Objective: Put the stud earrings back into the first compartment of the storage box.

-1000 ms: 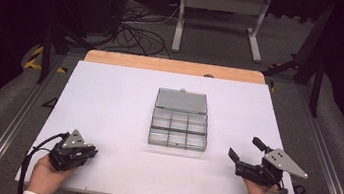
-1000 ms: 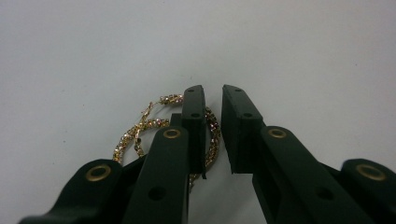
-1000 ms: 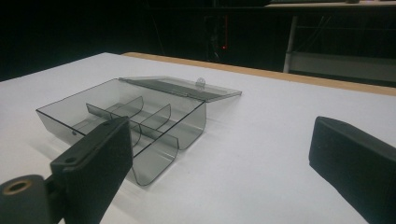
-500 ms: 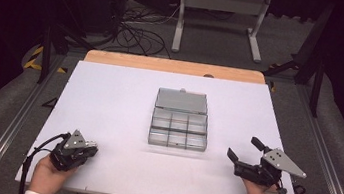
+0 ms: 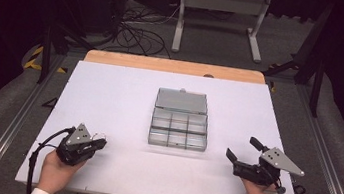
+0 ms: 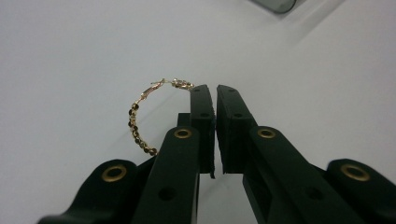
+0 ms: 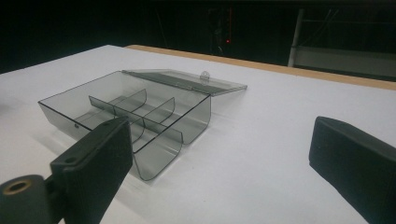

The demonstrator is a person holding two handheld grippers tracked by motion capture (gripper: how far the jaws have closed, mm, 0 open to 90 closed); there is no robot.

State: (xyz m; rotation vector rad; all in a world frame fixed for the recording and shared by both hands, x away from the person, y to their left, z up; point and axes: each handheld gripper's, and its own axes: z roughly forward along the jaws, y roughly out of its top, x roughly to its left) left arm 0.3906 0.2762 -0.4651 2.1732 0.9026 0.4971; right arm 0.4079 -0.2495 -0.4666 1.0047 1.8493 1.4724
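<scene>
A: Where is the earring now, and do you hold it?

B: I hold the gold hoop earring (image 6: pixel 140 122) in my left gripper (image 6: pixel 214 89); the jaws are pressed together, with only a thin slit between the pads, and the hoop comes out at the side of the left jaw, its clasp end beside the tip; I judge that the wire is pinched there, but the exact contact is hidden behind the jaw. In the high view the left gripper (image 5: pixel 98 144) is well to the left of the clear compartment box (image 5: pixel 179 124), near the front edge of the white table (image 5: pixel 110 89).

A: And the other one?

B: My right gripper (image 5: pixel 240 154) has its jaws wide apart and nothing between them; it rests to the right of the box and points toward it.

A: Which step is this?

B: I think the picking is done and the carrying is not yet begun; the box stands open, its lid (image 7: pixel 187 79) folded back on the far side, and all the compartments look empty to me.

A: What does the next move ask?

B: To bring the earring across to the box and over one compartment, then to open the jaws; the hoop is thin and light, so it may slip or cling to a pad; I would go slowly and release low inside the walls.
</scene>
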